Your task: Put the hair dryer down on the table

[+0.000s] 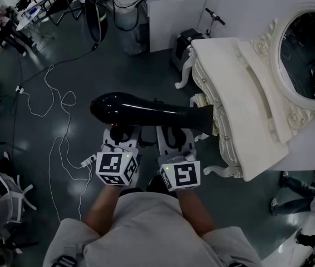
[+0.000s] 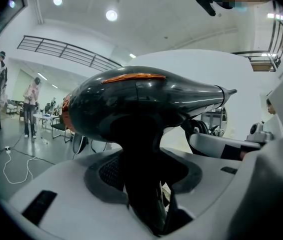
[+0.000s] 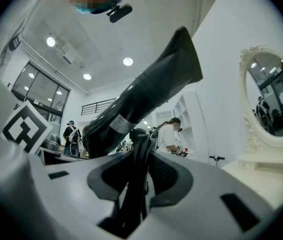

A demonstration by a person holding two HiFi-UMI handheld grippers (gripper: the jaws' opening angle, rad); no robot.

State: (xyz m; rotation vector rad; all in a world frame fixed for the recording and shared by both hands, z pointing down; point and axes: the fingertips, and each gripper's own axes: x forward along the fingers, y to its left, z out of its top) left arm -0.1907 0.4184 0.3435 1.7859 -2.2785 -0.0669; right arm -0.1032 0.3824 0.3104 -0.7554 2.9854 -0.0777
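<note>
Head view: glossy black hair dryer held level above floor, short of white carved dressing-table worktop, nozzle at its edge. Left gripper jaws clamped on handle, kept fairly wide by its thickness; judged to bear the weight. Right gripper jaws narrow on thin black cord, likely to stop it dangling. Set-down not yet done.

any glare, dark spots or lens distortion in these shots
Head view: dim floor, bright white dressing table, gloss streak on the black hair dryer. Left gripper view: fisheye bending, dark corners, flaring ceiling lamps; the dryer handle in the left gripper is a near-black silhouette. Right gripper view: same bending; the cord in the right gripper is backlit and dark.
</note>
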